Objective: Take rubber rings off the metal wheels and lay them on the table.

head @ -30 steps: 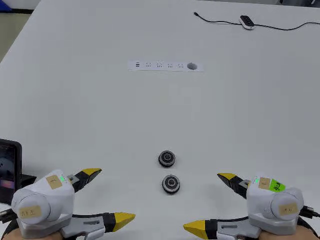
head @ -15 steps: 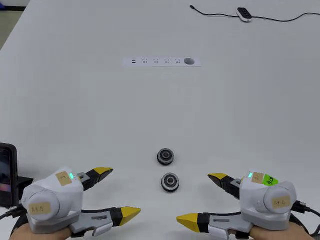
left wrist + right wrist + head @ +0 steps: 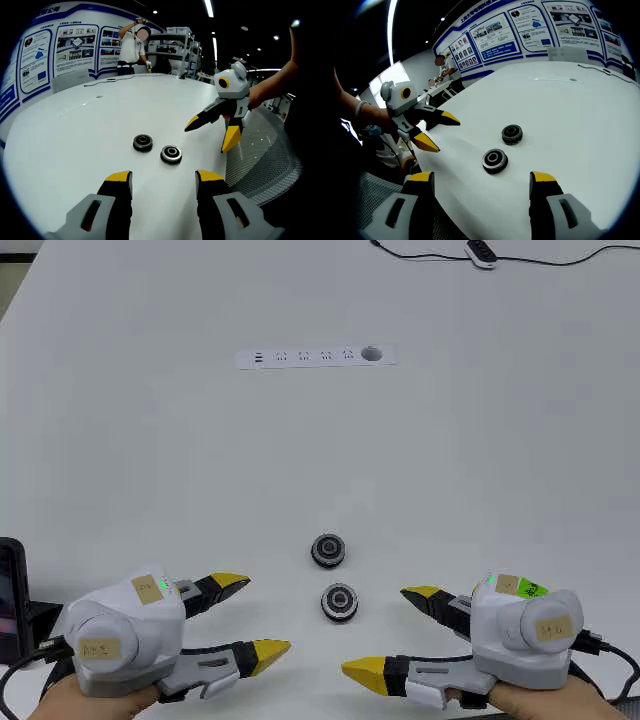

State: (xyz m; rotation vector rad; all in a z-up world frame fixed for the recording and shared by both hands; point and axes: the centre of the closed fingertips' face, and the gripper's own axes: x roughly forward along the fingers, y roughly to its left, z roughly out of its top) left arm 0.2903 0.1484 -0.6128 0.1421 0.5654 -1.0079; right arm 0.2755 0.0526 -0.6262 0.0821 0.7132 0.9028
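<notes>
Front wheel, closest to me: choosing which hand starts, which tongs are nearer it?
Right, slightly. The right tongs sit open just right of the front wheel; the left tongs sit open farther off to its left.

The left tongs and right tongs are rounded white shells with tan labels, black jaws tipped yellow, a black cable behind each, and a green sticker atop the right.
</notes>
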